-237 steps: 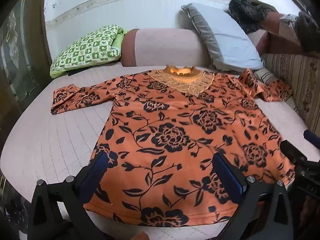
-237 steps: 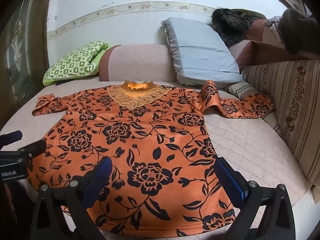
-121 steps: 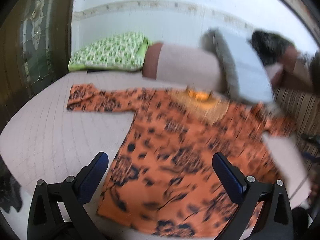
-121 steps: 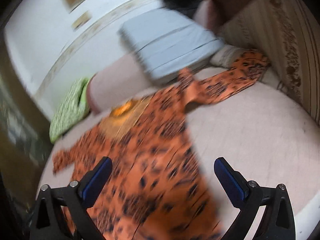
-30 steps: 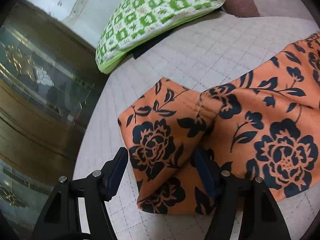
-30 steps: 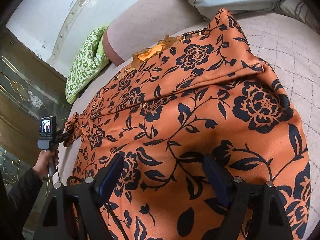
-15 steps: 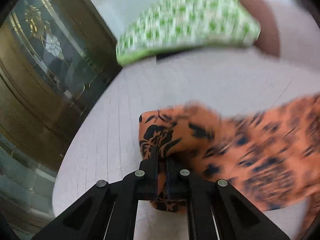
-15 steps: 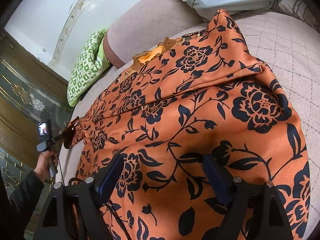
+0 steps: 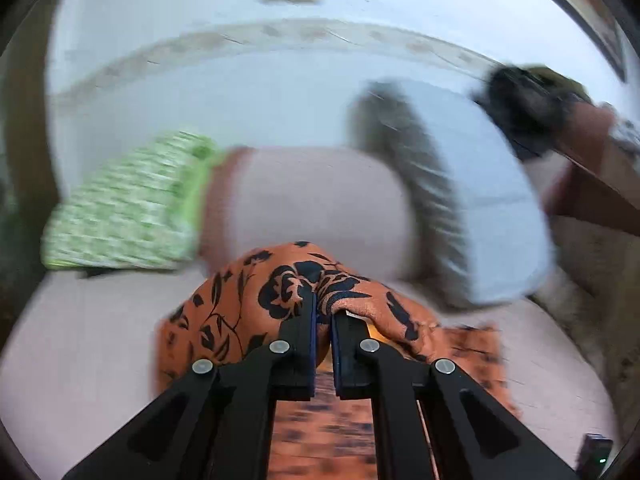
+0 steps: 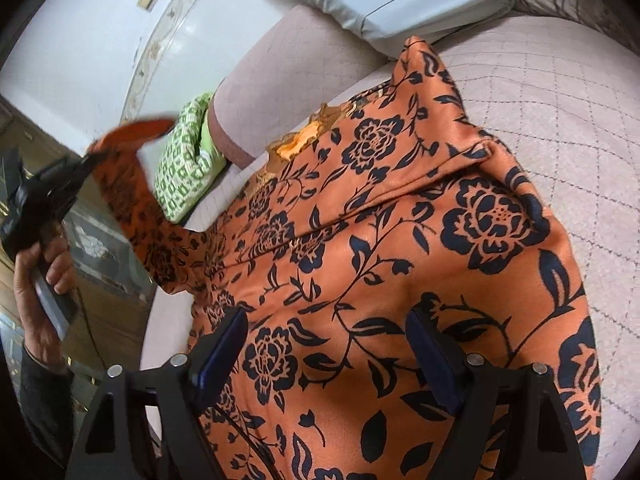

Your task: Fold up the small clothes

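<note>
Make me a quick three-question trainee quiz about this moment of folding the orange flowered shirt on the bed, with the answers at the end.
1. True or false: the left gripper is shut on the sleeve of the orange shirt.
2. Multiple choice: the right gripper is (A) clamped on the collar, (B) open above the shirt's body, (C) holding the green checked pillow.
3. Fill in: in the right wrist view, the held sleeve is ____ off the bed cover.

Key
1. True: its pads pinch the cloth.
2. B: the pads stand wide apart with nothing between them.
3. Lifted: it hangs in the air from the left gripper to the shirt.
</note>
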